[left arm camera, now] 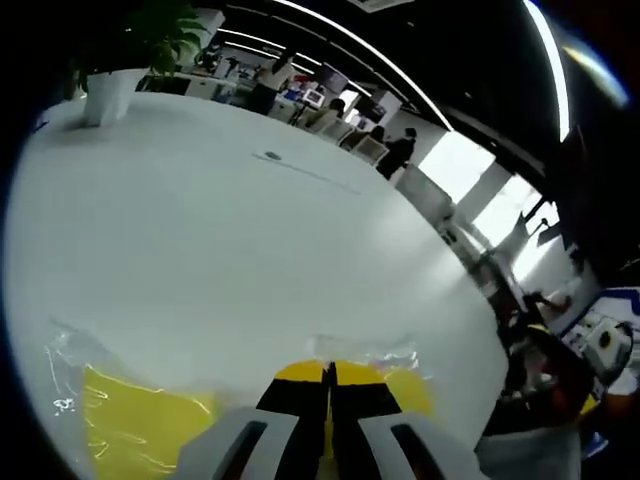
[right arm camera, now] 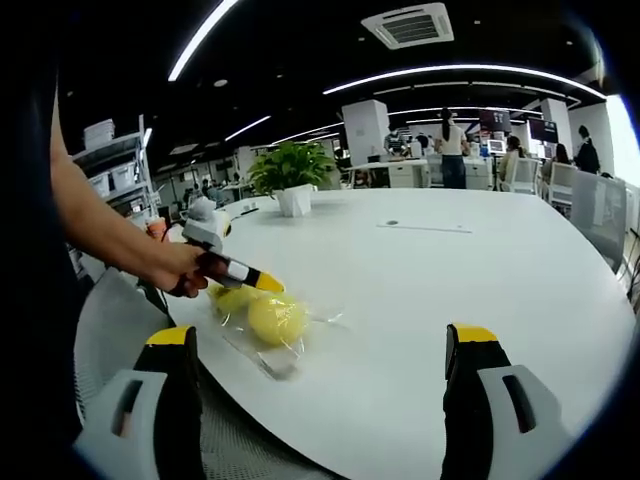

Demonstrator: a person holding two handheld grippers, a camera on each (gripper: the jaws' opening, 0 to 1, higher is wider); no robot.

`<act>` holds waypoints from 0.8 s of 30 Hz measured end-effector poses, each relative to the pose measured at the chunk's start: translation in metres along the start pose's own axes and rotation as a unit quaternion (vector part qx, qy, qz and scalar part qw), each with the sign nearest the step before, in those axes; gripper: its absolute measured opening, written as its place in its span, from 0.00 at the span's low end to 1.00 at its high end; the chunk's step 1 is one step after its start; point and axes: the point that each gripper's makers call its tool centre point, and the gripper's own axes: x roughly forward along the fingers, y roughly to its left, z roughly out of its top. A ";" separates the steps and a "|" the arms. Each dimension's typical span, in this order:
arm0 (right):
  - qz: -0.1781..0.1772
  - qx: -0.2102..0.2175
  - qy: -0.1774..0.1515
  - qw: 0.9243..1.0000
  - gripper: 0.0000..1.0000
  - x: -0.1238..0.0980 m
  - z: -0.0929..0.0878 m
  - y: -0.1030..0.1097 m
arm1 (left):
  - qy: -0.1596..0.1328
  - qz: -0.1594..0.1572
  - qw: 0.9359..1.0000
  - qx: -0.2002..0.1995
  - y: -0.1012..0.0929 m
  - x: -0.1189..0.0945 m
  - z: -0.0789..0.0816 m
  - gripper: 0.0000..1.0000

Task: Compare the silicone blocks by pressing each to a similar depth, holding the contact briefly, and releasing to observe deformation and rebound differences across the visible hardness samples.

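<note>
Two yellow silicone blocks lie in clear plastic wrap near the edge of the white table [left arm camera: 250,230]. In the left gripper view, one block [left arm camera: 405,388] sits under my left gripper [left arm camera: 328,372], whose jaws are shut together with the tips down on it. The other block [left arm camera: 140,430] lies to the left. In the right gripper view, a hand holds the left gripper [right arm camera: 262,282] with its yellow tip against the blocks, one rounded [right arm camera: 277,318] and one behind it [right arm camera: 232,297]. My right gripper [right arm camera: 322,345] hangs wide open in front of them, holding nothing.
A potted plant [right arm camera: 290,175] stands at the table's [right arm camera: 450,270] far side, and a small dark disc [right arm camera: 392,223] lies mid-table. A mesh chair [right arm camera: 110,320] is by the near edge. People and desks fill the office behind.
</note>
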 end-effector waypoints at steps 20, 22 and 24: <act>0.006 -0.001 0.009 1.000 0.96 0.000 -0.004 0.001 | 0.011 0.013 1.000 0.021 0.008 0.004 -0.005 0.02; 0.005 -0.001 0.008 1.000 0.96 0.000 -0.002 0.001 | 0.009 0.014 1.000 0.025 0.010 0.004 -0.004 0.05; 0.006 -0.002 0.007 1.000 0.96 0.001 0.000 0.001 | 0.008 0.019 0.999 0.027 0.011 0.002 -0.003 0.11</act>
